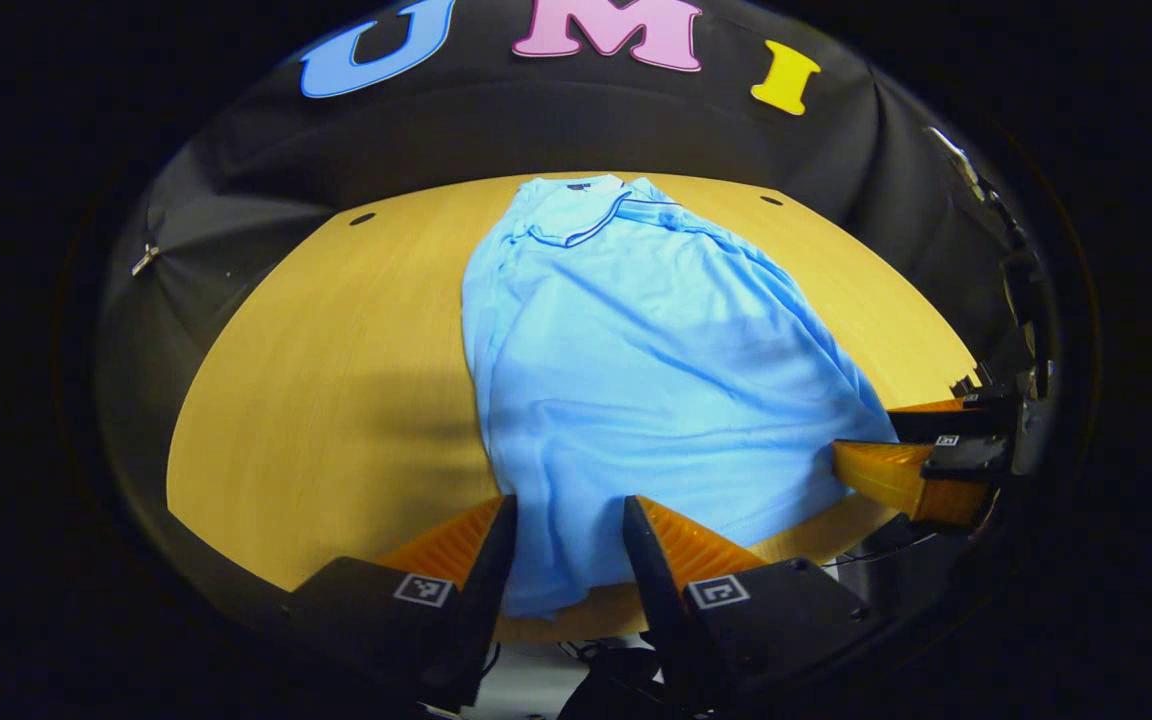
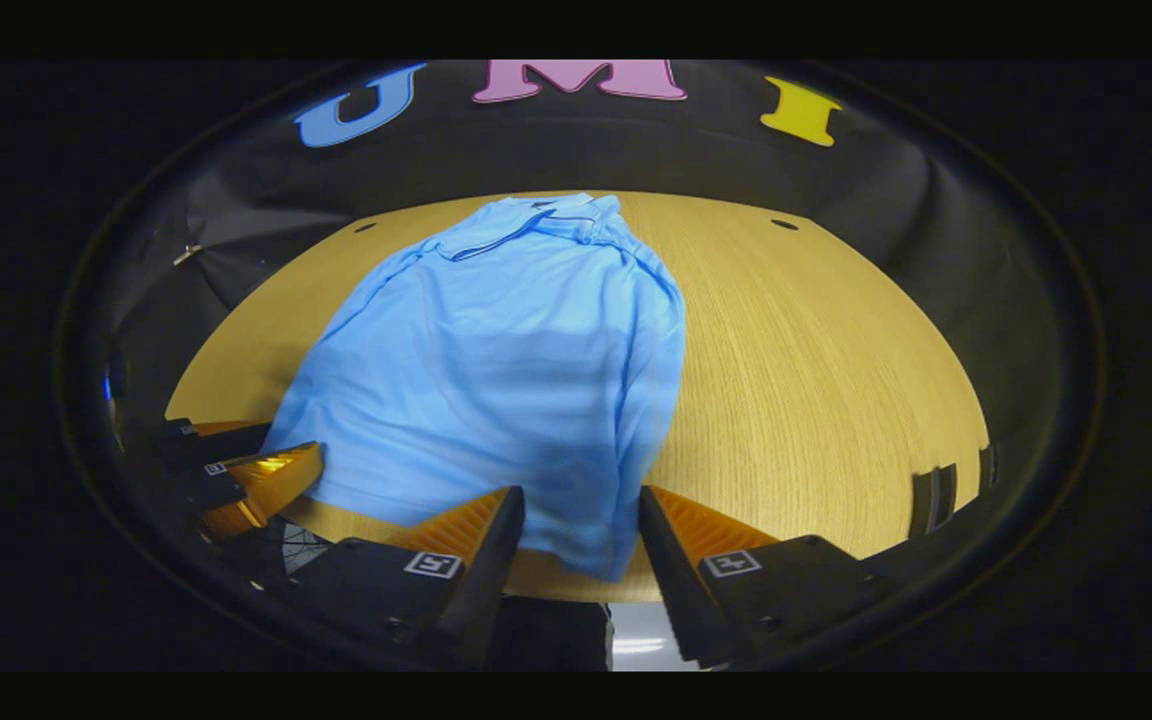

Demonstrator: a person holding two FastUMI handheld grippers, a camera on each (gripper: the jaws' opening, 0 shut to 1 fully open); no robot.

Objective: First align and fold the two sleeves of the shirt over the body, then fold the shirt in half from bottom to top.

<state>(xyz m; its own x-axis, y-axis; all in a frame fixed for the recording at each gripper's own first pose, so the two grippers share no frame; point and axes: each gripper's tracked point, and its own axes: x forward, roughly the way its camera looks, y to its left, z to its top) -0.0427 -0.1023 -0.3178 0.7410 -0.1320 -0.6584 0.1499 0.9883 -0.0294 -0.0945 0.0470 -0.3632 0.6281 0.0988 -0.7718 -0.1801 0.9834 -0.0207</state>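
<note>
Both grippers [image 1: 568, 530] [image 2: 576, 520] seemingly agape

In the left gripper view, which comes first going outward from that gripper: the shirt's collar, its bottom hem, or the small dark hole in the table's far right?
1. Bottom hem, between the jaws.
2. Collar, at the far end.
3. Hole, far right; roughly level with the collar, too close to call.

You're facing a light wood-grain worktop [image 1: 336, 380] with small dark holes near its far edge, backed by the booth's black cloth wall [image 1: 496, 120].
</note>
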